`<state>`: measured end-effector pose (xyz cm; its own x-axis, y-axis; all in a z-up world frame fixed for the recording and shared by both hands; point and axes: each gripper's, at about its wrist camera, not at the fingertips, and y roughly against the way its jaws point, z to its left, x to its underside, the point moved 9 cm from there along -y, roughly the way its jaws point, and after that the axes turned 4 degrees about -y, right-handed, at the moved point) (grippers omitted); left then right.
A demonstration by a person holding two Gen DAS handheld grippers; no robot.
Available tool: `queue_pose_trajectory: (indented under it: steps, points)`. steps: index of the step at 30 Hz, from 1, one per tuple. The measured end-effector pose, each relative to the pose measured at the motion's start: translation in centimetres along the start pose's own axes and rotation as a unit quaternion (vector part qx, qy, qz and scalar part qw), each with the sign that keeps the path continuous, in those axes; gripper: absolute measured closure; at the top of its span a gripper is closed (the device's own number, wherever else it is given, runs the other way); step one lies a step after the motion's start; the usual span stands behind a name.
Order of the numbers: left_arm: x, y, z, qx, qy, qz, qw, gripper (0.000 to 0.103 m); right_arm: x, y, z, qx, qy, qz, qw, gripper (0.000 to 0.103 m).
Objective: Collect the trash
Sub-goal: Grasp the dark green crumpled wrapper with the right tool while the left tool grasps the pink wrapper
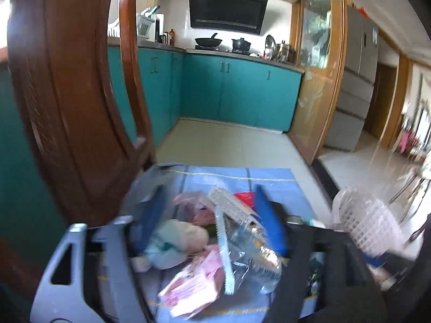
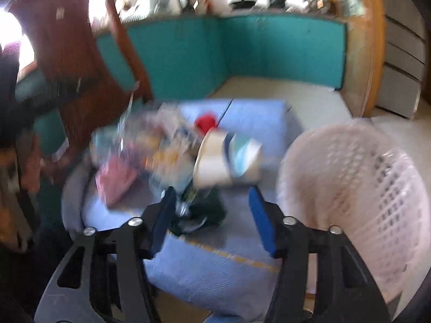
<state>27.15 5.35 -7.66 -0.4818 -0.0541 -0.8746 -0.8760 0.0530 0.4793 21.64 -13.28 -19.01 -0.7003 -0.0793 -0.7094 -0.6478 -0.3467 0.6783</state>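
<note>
Trash pile [image 1: 204, 245]: wrappers, a pink packet [image 1: 192, 280], a clear bag and a paper cup [image 2: 226, 161], heaped on the blue mat [image 2: 210, 274] toward its left edge, on the floor.
Basket [image 2: 358, 188]: white lattice, at the mat's right edge.
Left gripper [image 1: 212, 220]: fingers wide, empty, over the pile.
Right gripper [image 2: 212, 223]: fingers wide, empty, just short of the cup and a dark wrapper.
Advice: take one loose piece at a time, pinch an edge firmly, then carry it to the basket.
Obstacles: a wooden chair [image 1: 75, 102] close along the mat's left edge; both views are blurred.
</note>
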Motion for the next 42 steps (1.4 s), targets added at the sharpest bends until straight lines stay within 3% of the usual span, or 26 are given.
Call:
queue_pose_trajectory:
  steps: [2, 4, 6, 11, 17, 22, 28, 34, 36, 38, 42]
  points:
    - [1.0, -1.0, 0.4, 0.037, 0.031, 0.001, 0.9988, 0.017, 0.4, -1.2, 1.4, 0.005, 0.026, 0.009, 1.0, 0.023]
    - [2.3, -2.7, 0.8, 0.08, 0.058, 0.03, 0.9946, 0.014, 0.7, -2.4, 2.6, 0.017, 0.05, 0.016, 0.998, 0.021]
    - [3.1, -3.9, 1.7, 0.081, 0.069, 0.055, 0.9928, 0.014, 1.1, -3.5, 3.0, 0.031, 0.066, 0.025, 0.997, 0.021]
    - [3.7, -4.0, 3.1, 0.089, 0.057, 0.068, 0.9921, 0.013, 1.8, -5.1, 3.2, 0.051, 0.082, 0.034, 0.995, 0.021]
    - [6.1, -2.5, 2.8, 0.075, -0.043, 0.075, 0.9935, 0.011, 2.5, -5.5, 4.5, 0.043, 0.11, 0.029, 0.993, 0.035]
    - [9.4, -2.2, 1.7, 0.084, -0.108, 0.103, 0.9852, 0.011, 3.2, -4.0, 4.4, 0.032, 0.114, 0.026, 0.993, 0.037]
    - [11.6, -3.3, 0.9, 0.141, -0.085, 0.155, 0.9741, 0.008, 2.9, -2.7, 2.3, 0.013, 0.073, 0.022, 0.997, 0.037]
    - [12.9, -4.5, 0.7, 0.157, -0.051, 0.181, 0.9694, 0.009, 2.2, -1.8, 2.2, 0.0, 0.059, 0.011, 0.998, 0.036]
    - [13.2, -4.6, 0.7, 0.164, -0.049, 0.187, 0.9674, 0.016, 1.9, -1.4, 2.4, -0.003, 0.061, 0.005, 0.998, 0.036]
    - [13.7, -4.8, 0.8, 0.161, -0.044, 0.196, 0.9662, 0.043, 1.7, -1.1, 2.4, -0.005, 0.061, -0.001, 0.998, 0.036]
    - [14.0, -4.2, 1.8, 0.157, -0.023, 0.187, 0.9694, 0.055, 1.5, -0.7, 2.4, -0.006, 0.059, -0.007, 0.998, 0.036]
